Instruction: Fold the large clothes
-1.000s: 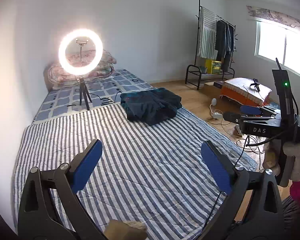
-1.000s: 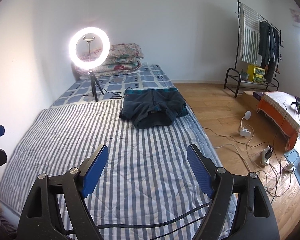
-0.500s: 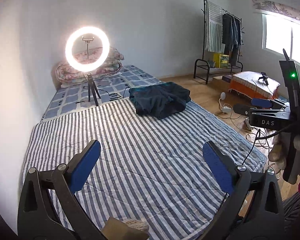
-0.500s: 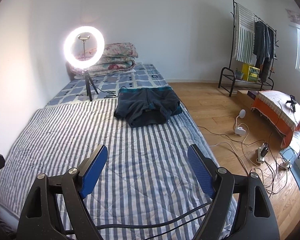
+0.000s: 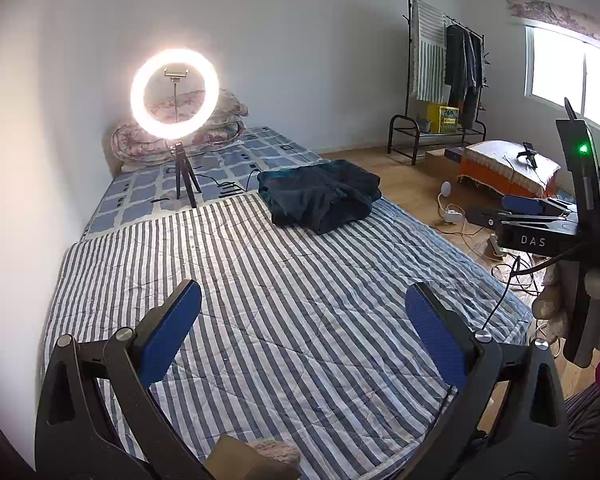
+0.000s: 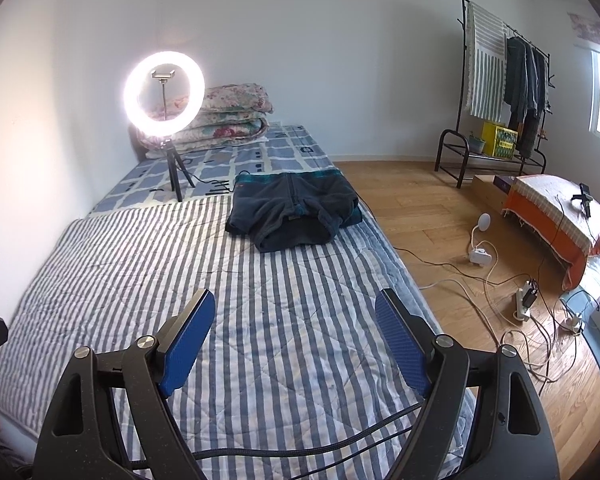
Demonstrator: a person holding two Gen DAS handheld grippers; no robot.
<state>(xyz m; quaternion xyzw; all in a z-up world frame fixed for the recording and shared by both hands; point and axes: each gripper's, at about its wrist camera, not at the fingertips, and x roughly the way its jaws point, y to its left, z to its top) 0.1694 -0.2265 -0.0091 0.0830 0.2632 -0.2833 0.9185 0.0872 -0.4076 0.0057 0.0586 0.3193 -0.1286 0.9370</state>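
Striped bedspread (image 6: 148,264) bears a folded dark garment (image 6: 296,212); both grippers' fingers apart, empty

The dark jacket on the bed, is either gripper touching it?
Apart. In the right wrist view, the right gripper stands open with striped quilt between it and the jacket; the left gripper likewise.

Dark navy garment (image 6: 296,214), teal trim, folded into a rumpled bundle, lying at the striped quilt's (image 6: 260,320) far edge.
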